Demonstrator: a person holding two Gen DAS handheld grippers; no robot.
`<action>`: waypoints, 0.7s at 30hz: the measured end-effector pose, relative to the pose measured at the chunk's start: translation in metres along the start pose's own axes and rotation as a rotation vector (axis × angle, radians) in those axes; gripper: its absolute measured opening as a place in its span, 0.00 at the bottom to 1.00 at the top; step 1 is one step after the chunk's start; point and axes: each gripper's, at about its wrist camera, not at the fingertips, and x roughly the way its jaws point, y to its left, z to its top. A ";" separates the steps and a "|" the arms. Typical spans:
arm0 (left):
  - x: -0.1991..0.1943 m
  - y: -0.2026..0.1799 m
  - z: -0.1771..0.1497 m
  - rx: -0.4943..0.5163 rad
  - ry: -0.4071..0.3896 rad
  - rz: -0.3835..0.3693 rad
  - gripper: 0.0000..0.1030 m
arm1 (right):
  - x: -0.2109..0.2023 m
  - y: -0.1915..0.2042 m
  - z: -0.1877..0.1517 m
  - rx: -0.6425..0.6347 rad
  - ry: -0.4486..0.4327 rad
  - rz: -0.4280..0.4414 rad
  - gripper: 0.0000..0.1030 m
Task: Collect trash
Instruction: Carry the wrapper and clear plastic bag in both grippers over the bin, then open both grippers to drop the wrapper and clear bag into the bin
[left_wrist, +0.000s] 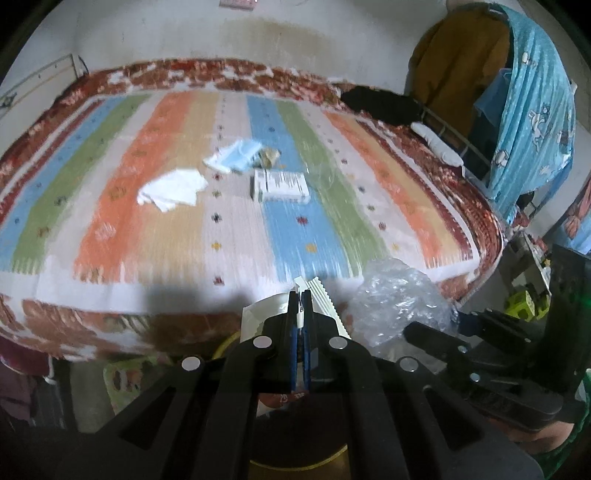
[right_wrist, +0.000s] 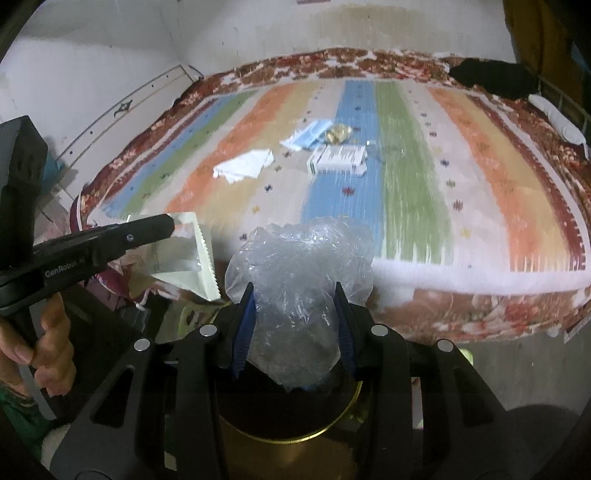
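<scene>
Jaws of the right gripper (right_wrist: 295, 325) clamp one crumpled plastic bag (right_wrist: 299, 266) at lower centre. Left gripper (left_wrist: 301, 295) pinches one serrated wrapper (left_wrist: 321, 291). Four pieces remain on the bed (left_wrist: 110, 206): tissue (left_wrist: 171, 190), mask (left_wrist: 236, 155), box (left_wrist: 282, 184), crumpled scrap (left_wrist: 269, 157).

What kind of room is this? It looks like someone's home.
Most likely a bedroom in a home. A wide bed with a striped, flower-edged cover fills the view, a white pillow lies by its metal rail, and clothes with a blue patterned cloth hang beside it.
</scene>
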 end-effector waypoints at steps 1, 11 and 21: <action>0.003 -0.001 -0.003 0.001 0.012 0.006 0.01 | 0.001 0.000 -0.002 0.001 0.008 -0.003 0.36; 0.026 0.000 -0.025 -0.022 0.120 0.066 0.01 | 0.027 0.002 -0.021 0.027 0.119 -0.036 0.37; 0.048 0.012 -0.030 -0.096 0.227 0.105 0.32 | 0.053 -0.003 -0.024 0.075 0.211 -0.038 0.46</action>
